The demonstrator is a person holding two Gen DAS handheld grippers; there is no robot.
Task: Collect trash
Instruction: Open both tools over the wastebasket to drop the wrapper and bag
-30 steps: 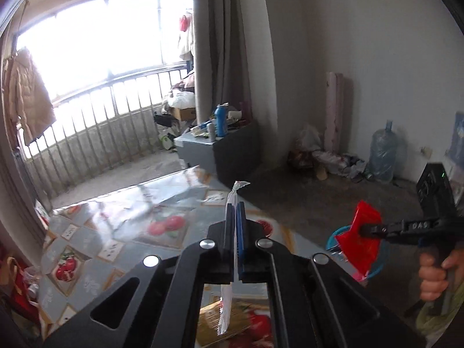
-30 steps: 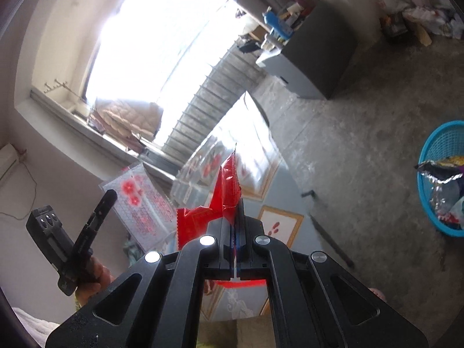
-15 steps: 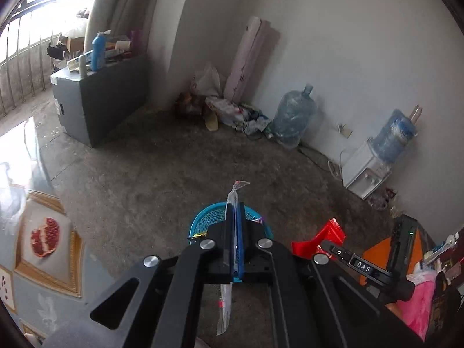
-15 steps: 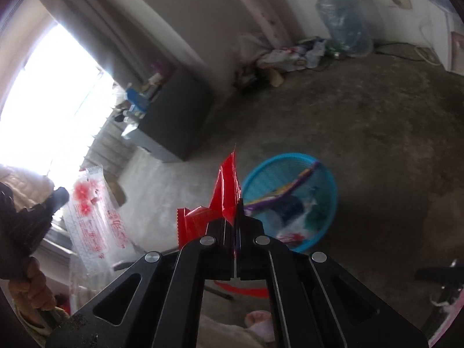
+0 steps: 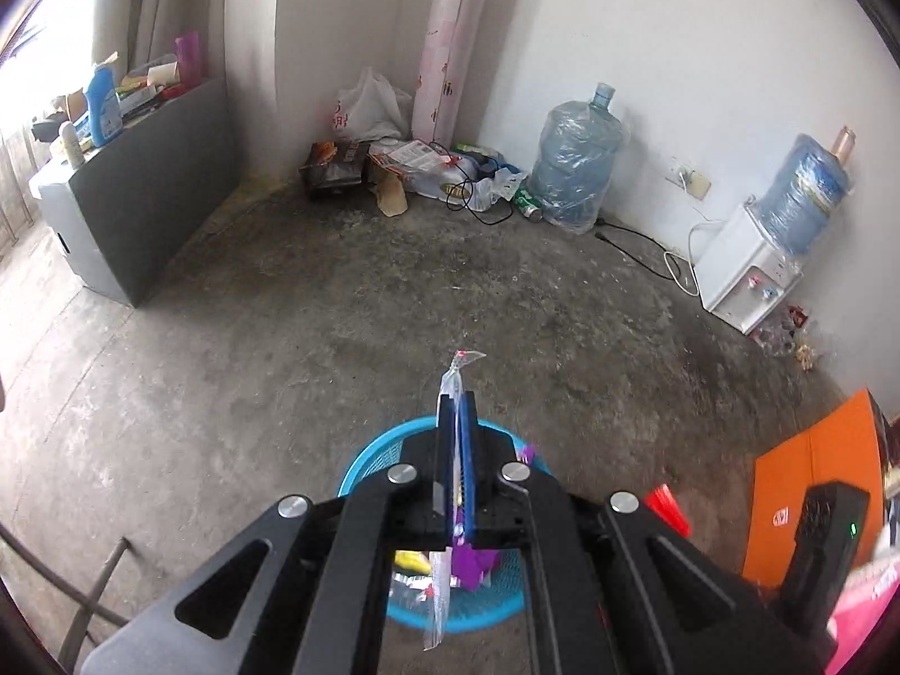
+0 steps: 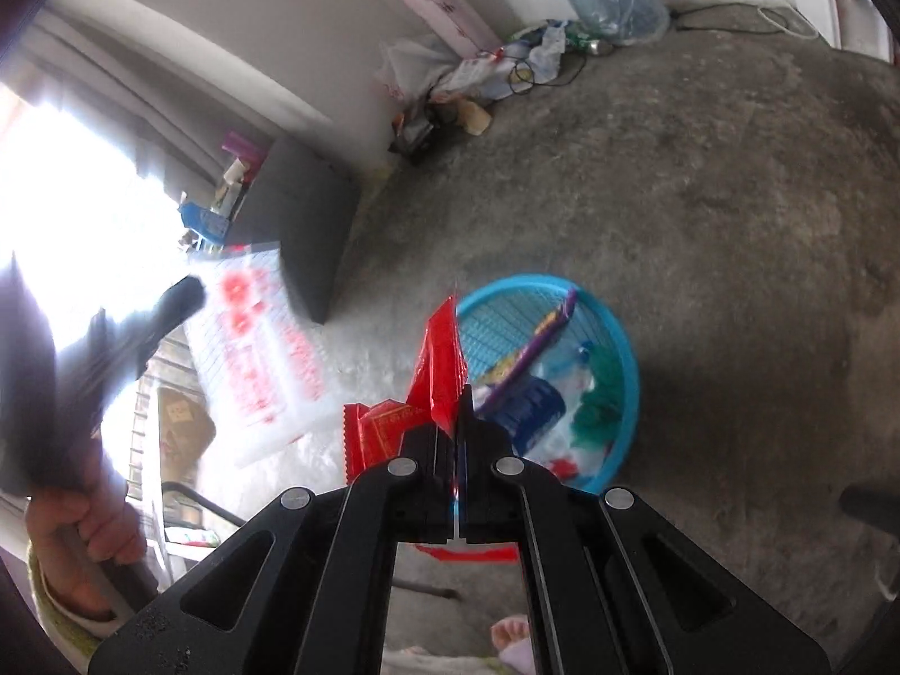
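My left gripper point(image 5: 457, 402) is shut on a clear plastic wrapper point(image 5: 457, 374) with red print, seen edge-on; its tail hangs below the jaws. Directly beneath it on the concrete floor sits a blue mesh basket point(image 5: 365, 464) holding several wrappers. My right gripper point(image 6: 455, 396) is shut on a red foil wrapper point(image 6: 441, 360), with the blue basket point(image 6: 619, 360) just beyond and to the right of its tips. In the right wrist view the clear wrapper point(image 6: 253, 349) hangs flat and blurred from the left gripper point(image 6: 169, 309), held by a hand point(image 6: 84, 540).
A grey cabinet point(image 5: 140, 197) with bottles stands at the left. Bags, boxes and cables lie along the far wall beside a pink roll point(image 5: 450, 39) and a water jug point(image 5: 574, 163). A white water dispenser point(image 5: 748, 264) stands right. An orange board point(image 5: 815, 495) lies near right.
Both grippers have swung away from the window and patterned table and tipped down toward the floor. The blue basket now lies under the left gripper and near the right one. Both wrappers stay gripped.
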